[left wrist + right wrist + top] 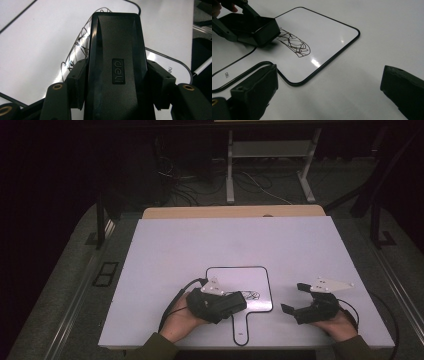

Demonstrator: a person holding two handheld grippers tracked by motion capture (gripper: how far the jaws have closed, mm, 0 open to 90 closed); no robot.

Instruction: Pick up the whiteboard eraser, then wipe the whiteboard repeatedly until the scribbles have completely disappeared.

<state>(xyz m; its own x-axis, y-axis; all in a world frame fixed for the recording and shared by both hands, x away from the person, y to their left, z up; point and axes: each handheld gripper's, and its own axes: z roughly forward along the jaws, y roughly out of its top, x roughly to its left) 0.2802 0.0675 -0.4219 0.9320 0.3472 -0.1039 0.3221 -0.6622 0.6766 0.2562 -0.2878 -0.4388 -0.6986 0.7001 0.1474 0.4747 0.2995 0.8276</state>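
A paddle-shaped whiteboard (237,268) with a black rim lies near the front of the white table (165,245), its handle (241,330) pointing at me. A black scribble (252,295) sits at its lower right part. My left gripper (225,305) is shut on a black eraser (234,303), which rests on the board just left of the scribble. In the left gripper view the eraser (117,62) stands between both pads (78,75), over the scribble (77,47). My right gripper (295,298) stands open on the table, right of the board, with nothing between its jaws; its view shows the scribble (294,45) and eraser (259,28).
A wooden board edge (230,212) runs behind the white table. Beyond it, cables (190,190) lie on the floor and metal desk legs (230,170) stand there. A cable (172,302) trails from the left gripper. Dark floor flanks the table.
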